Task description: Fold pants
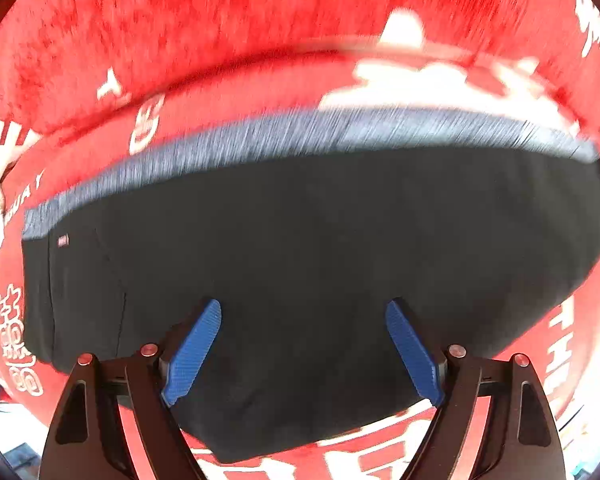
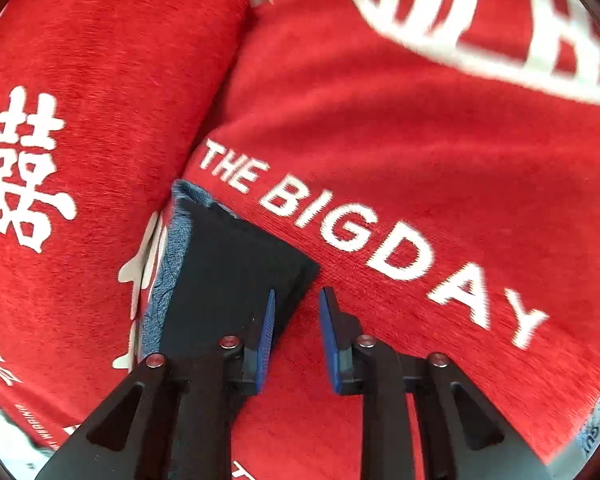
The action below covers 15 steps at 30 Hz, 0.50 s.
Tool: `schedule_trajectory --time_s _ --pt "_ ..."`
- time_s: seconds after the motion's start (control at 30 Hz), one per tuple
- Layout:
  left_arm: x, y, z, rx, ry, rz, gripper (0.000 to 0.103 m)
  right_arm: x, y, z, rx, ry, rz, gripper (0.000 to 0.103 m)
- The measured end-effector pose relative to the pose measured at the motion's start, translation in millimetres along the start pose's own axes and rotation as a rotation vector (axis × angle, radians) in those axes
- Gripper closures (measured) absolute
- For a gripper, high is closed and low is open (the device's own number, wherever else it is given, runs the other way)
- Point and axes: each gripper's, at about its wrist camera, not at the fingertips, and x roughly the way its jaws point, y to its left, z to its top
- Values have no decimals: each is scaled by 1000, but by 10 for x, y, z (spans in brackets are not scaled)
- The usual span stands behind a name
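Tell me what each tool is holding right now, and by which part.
Nothing is held. The left tool hangs wide open above the folded black pants. The right tool stands slightly open beside the pants' corner, with only the red cloth behind its gap.

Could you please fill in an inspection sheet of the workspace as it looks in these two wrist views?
Surface: red cloth with white lettering and symbols; a fold or seam runs through it.
Job's things: dark pants lying flat, folded, with a blue-grey waistband along the far edge.
Clutter: nothing seen on the cloth.
Grippers: left claw wide open above the pants, nothing between its pads; right claw narrowly open beside a pants corner, gripping nothing.
Cables: nothing seen.
Surroundings: blurred light patches at the picture edges, too unclear to name.
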Motion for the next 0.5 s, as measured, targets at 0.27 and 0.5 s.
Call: schedule_trajectory --time_s 0.27,0.5 --pt "274 -393 772 -49 -108 -9 16 703 1563 -586 -528 243 171 76" --pt "577 -343 930 -103 -130 10 16 1490 1887 -655 -604 268 139 99"
